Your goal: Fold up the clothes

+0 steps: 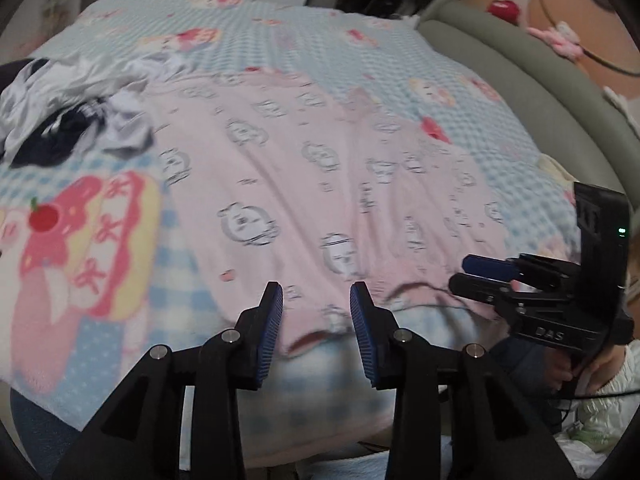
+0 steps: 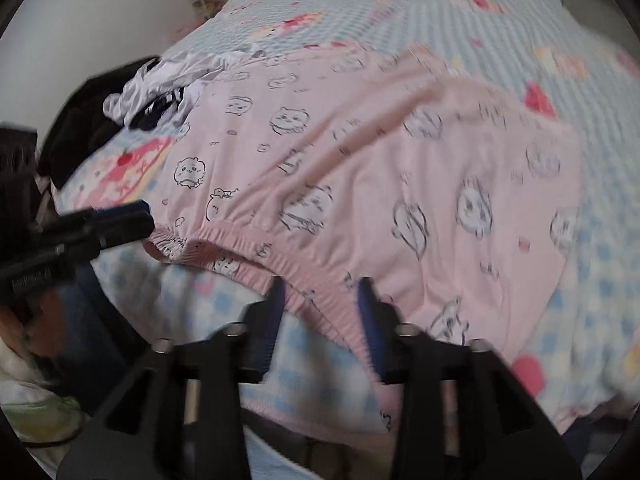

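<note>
Both jaws apart, left gripper [image 1: 316, 308] and right gripper [image 2: 322, 304] over pink pyjama trousers [image 2: 360, 168]: pinch elastic waistband [image 2: 240, 240] evenly.

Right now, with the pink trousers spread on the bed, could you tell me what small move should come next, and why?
Probably lower the right gripper and close it on the elastic waistband, which already lies between its open fingers. The left gripper hangs open over the pink trousers, holding nothing.
</note>
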Tool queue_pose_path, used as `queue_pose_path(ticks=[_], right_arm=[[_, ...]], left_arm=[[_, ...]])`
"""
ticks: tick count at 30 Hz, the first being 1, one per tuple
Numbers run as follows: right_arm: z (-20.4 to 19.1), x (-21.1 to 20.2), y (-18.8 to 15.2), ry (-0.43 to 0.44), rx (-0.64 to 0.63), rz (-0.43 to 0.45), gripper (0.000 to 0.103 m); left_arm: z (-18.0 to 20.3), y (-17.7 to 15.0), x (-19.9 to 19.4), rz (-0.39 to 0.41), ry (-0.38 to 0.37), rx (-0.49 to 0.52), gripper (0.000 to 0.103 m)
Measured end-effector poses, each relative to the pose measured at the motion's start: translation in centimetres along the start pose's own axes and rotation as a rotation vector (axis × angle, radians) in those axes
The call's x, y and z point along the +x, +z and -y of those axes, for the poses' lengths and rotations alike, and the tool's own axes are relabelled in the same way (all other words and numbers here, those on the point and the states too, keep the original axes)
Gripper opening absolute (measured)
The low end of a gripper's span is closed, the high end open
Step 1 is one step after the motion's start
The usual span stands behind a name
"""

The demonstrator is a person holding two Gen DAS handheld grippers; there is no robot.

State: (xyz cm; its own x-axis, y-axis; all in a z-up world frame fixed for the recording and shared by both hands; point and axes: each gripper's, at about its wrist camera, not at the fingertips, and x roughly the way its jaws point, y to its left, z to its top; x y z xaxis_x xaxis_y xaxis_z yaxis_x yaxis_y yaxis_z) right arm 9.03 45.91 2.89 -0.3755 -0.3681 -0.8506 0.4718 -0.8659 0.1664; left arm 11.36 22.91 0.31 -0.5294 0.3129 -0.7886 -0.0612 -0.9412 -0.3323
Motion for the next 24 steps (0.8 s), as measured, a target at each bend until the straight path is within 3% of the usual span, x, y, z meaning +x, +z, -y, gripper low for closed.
queue_pose_path(ticks=[4,8,10,11,13,16,19,21,22,23,24], right_arm=[[0.5,2.5,1.1,0.046,0.118,-0.017,0.041],[1.5,3.4,-0.4,-0.01,0.135,-0.095,0.028],[2.4,2.4,-1.6,-0.027,0.146,-0.1,0.028],[2.9,1.8,-2.1,-0.031,0.163,-0.096,0.028],[4.0,0.2,-3.1,-0.03,0.202,-0.076,0.031],[6.3,-3.6,-4.4,-0.076,0.331,0.04,0.033],[8.8,-5.0,-5.6,-0.106,0.455,0.084,0.04],[10.2,-4.2,-6.0,-0.083,0.52,0.055,0.041],[10.6,-3.6,-6.1,-0.054,0.545,0.042,0.042],[11.0,-3.0,-6.2,-0.022,0.568,0.031,0.042],[11.1,-2.5,-6.3,0.002,0.584,0.036,0.043]], left_arm=[[-2.3,-1.5,2.7,-0.111,0.115,-0.073,0.037],[-4.1,-2.2,1.0,-0.072,0.098,-0.163,0.035],[-4.7,-2.2,0.6,-0.075,0.057,-0.198,0.036],[-5.0,-2.3,0.5,-0.087,0.017,-0.223,0.043],[-5.6,-2.4,1.2,-0.137,-0.145,-0.297,0.057],[-5.4,-2.7,1.9,-0.147,-0.182,-0.323,0.057],[-5.4,-2.6,2.4,-0.137,-0.231,-0.35,0.05],[-5.4,-2.4,2.5,-0.129,-0.219,-0.363,0.036],[-5.4,-2.3,2.6,-0.125,-0.206,-0.364,0.02],[-5.5,-2.1,2.7,-0.121,-0.192,-0.366,0.012],[-5.4,-2.0,2.5,-0.111,-0.181,-0.363,0.011]])
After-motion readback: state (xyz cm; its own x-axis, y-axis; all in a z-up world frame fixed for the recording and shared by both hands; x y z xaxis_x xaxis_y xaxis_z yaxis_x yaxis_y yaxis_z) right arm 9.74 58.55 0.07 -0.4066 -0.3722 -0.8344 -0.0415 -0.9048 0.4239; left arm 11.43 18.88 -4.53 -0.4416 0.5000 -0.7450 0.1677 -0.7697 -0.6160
